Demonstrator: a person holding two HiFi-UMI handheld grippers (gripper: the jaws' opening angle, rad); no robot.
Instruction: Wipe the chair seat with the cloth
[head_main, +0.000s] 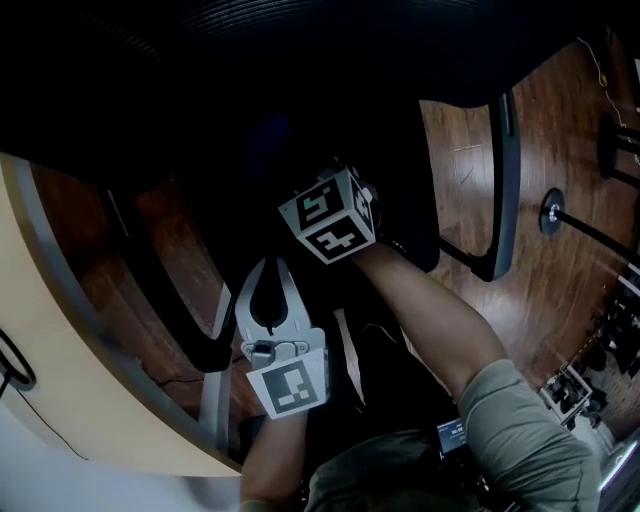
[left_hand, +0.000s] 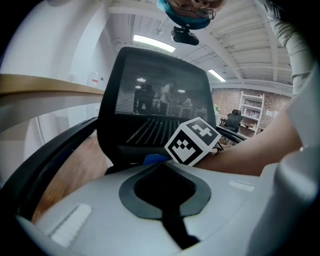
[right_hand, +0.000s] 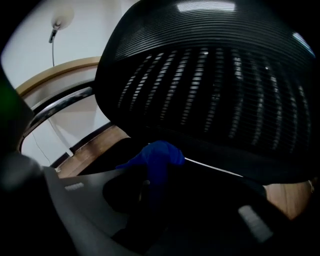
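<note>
The black chair seat (head_main: 230, 150) fills the dark top of the head view, and its mesh backrest (right_hand: 210, 90) rises ahead in both gripper views. My right gripper (right_hand: 152, 175) is shut on a blue cloth (right_hand: 160, 156), bunched between its jaws low over the seat. Its marker cube (head_main: 328, 215) shows above the seat's front. A corner of the blue cloth (left_hand: 155, 160) peeks out beside that cube in the left gripper view. My left gripper (head_main: 268, 265) hangs in front of the seat, left of the right one, its white jaws shut on nothing.
A black armrest (head_main: 505, 180) stands at the seat's right and another (head_main: 160, 290) at its left. A curved light wooden desk edge (head_main: 60, 360) runs along the left. Brown wooden floor (head_main: 560, 290) lies on the right, with cables and stands at the far right.
</note>
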